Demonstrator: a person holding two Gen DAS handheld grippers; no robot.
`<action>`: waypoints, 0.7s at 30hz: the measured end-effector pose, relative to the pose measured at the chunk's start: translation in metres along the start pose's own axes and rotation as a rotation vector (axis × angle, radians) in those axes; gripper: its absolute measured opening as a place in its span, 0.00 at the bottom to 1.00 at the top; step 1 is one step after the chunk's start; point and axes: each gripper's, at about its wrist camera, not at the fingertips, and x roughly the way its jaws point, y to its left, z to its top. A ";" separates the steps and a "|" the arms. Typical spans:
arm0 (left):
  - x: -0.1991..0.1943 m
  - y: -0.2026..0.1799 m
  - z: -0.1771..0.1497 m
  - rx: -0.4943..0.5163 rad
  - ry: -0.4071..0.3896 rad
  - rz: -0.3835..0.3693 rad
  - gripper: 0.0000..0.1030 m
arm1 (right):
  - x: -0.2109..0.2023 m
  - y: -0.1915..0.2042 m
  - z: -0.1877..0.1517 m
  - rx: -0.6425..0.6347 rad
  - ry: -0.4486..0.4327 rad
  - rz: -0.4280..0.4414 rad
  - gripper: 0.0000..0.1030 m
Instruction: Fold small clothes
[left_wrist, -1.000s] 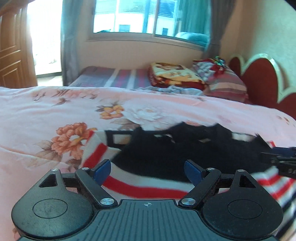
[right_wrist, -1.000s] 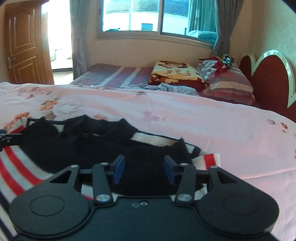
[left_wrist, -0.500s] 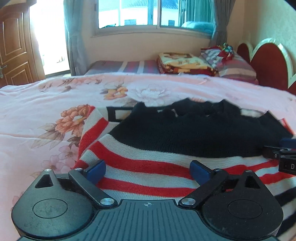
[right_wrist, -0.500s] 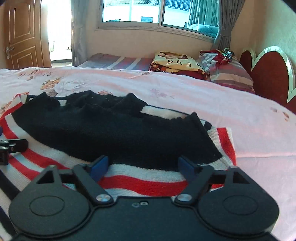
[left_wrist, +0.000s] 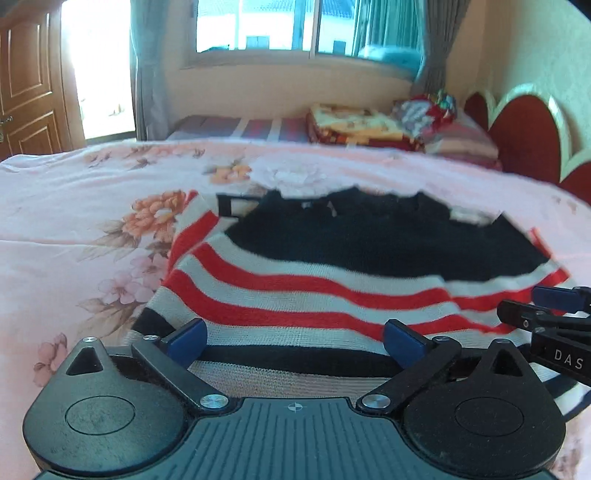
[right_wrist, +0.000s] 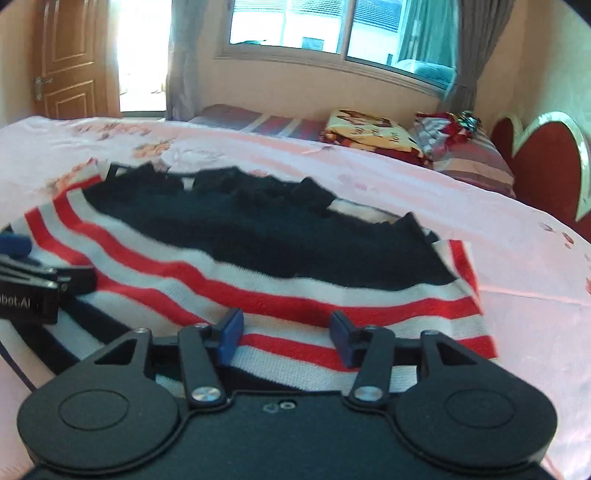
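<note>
A small knitted sweater (left_wrist: 332, 280) with a black top part and red, white and black stripes lies spread on the pink floral bedspread (left_wrist: 74, 206); it also shows in the right wrist view (right_wrist: 258, 251). My left gripper (left_wrist: 293, 338) is open, its blue pads wide apart over the sweater's near striped edge. My right gripper (right_wrist: 286, 334) is open over the same edge, further right. Each gripper shows at the side of the other's view. Neither holds cloth.
A second bed with a striped cover (right_wrist: 258, 120), folded blankets (right_wrist: 369, 129) and pillows (right_wrist: 469, 147) stands behind. A red headboard (right_wrist: 546, 162) is at right, a wooden door (right_wrist: 74, 62) at left, a window (right_wrist: 325, 26) at the back.
Both grippers have drawn back toward me and risen, so more of the striped near part of the sweater shows. The left jaws opened wider; the right jaws widened, then narrowed a little.
</note>
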 end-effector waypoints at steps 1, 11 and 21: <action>-0.003 0.000 -0.003 0.017 -0.010 0.012 0.98 | -0.008 0.001 0.000 0.008 -0.017 0.009 0.44; -0.013 0.006 -0.012 0.013 -0.029 0.044 1.00 | -0.009 0.012 -0.008 0.012 0.004 0.004 0.49; 0.000 0.015 -0.021 0.006 0.014 0.066 1.00 | 0.008 0.023 -0.018 0.024 0.060 0.037 0.58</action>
